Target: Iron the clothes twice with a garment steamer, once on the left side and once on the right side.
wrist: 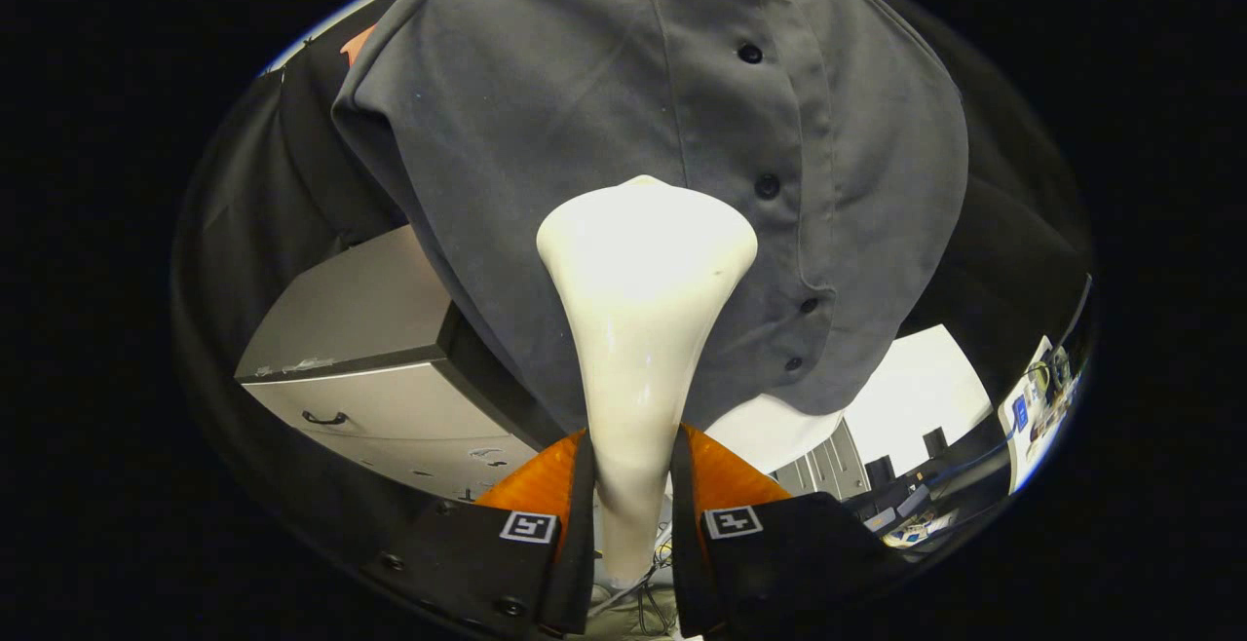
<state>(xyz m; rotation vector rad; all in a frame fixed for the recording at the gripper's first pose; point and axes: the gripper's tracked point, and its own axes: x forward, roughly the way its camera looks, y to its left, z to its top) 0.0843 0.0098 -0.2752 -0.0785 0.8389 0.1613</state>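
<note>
two jaws pinching white steamer (643,329), head against grey shirt (604,95), grey cabinet (380,368) beside, black cloth wall (263,212)

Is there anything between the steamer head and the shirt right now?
Nothing visible. The tongs are shut on the steamer, whose wide head points at the grey shirt just left of its button placket. The cabinet sits off to the side, below the shirt.
</note>
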